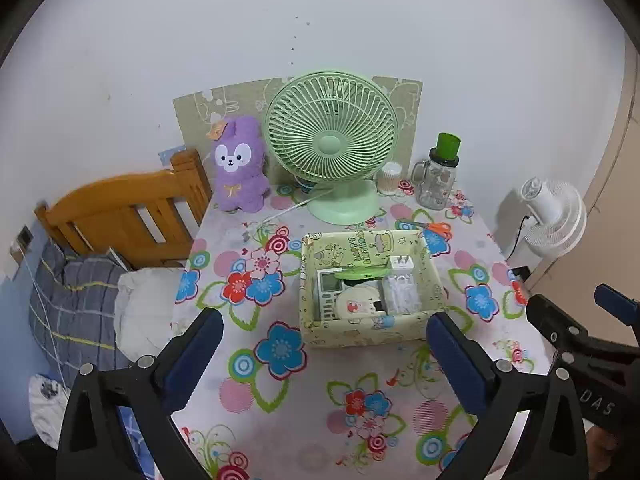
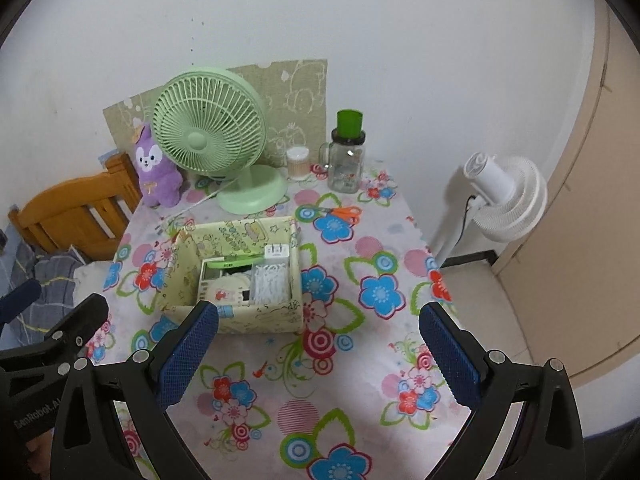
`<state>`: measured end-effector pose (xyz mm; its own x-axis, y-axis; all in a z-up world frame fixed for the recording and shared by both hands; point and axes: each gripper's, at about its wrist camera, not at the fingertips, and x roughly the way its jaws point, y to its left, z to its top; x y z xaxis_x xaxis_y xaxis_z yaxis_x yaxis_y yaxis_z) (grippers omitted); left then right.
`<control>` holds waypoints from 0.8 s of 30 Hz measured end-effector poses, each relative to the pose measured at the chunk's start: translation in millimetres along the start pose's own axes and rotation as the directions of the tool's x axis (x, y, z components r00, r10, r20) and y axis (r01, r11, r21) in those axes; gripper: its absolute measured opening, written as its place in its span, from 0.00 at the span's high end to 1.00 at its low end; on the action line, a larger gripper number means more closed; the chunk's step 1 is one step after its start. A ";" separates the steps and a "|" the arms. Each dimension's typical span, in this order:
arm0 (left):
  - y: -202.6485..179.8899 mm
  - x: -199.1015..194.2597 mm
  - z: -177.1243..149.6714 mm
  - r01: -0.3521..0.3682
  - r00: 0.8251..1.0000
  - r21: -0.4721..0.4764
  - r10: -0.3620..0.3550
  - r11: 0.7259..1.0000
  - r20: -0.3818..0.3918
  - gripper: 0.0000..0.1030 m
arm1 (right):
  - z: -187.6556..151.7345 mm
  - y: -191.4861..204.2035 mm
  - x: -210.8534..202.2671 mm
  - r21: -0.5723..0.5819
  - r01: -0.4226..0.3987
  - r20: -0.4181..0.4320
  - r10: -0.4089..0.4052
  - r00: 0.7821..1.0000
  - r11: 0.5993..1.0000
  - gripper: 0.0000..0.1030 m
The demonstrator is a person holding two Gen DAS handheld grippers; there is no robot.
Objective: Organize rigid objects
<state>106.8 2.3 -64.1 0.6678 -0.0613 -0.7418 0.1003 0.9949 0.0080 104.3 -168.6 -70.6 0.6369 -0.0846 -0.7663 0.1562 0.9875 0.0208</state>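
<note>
A pale green patterned box stands in the middle of the flowered table. Inside lie a calculator, a white charger, a green flat item, a round cream piece and a clear packet of white bits. Orange-handled scissors lie on the cloth behind the box. My left gripper hovers open in front of the box, nothing between its fingers. My right gripper is open and empty too, just right of the box.
At the back stand a green desk fan, a purple plush, a cotton swab tub and a glass jar with green lid. A wooden bed frame borders the left; a white floor fan stands right.
</note>
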 end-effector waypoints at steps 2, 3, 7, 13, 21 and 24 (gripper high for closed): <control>2.8 -4.5 0.3 0.018 1.000 -0.024 -0.018 1.000 -0.005 0.00 | 0.1 1.6 -6.7 -0.021 0.009 0.012 -0.009 1.000 1.000 0.01; 3.2 -6.7 0.2 0.025 1.000 -0.027 -0.025 0.999 -0.006 0.00 | 0.6 2.9 -9.7 -0.029 0.013 0.017 -0.013 1.000 0.999 0.01; 4.3 -21.1 -1.1 0.021 1.000 -0.022 -0.021 1.000 0.005 0.00 | 4.0 3.2 -21.7 -0.036 0.010 0.038 -0.009 0.999 0.999 0.01; 8.9 -41.8 4.1 0.017 0.999 -0.028 -0.015 0.999 0.044 0.00 | 11.2 6.7 -43.7 -0.044 0.009 0.076 -0.006 0.997 0.999 0.01; 9.1 -73.9 15.9 0.033 0.993 -0.028 -0.030 0.999 0.117 0.00 | 18.9 11.9 -72.5 -0.074 0.033 0.138 -0.023 0.990 0.997 0.01; 8.6 -85.4 18.6 0.040 0.989 -0.027 -0.035 0.999 0.147 0.00 | 21.7 9.8 -82.0 -0.066 0.025 0.152 -0.014 0.988 0.998 0.01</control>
<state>64.4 14.6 11.8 0.7650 -0.1076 -0.6350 0.1067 0.9935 -0.0397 69.9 -154.8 6.4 0.7423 -0.1181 -0.6596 0.1217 0.9917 -0.0407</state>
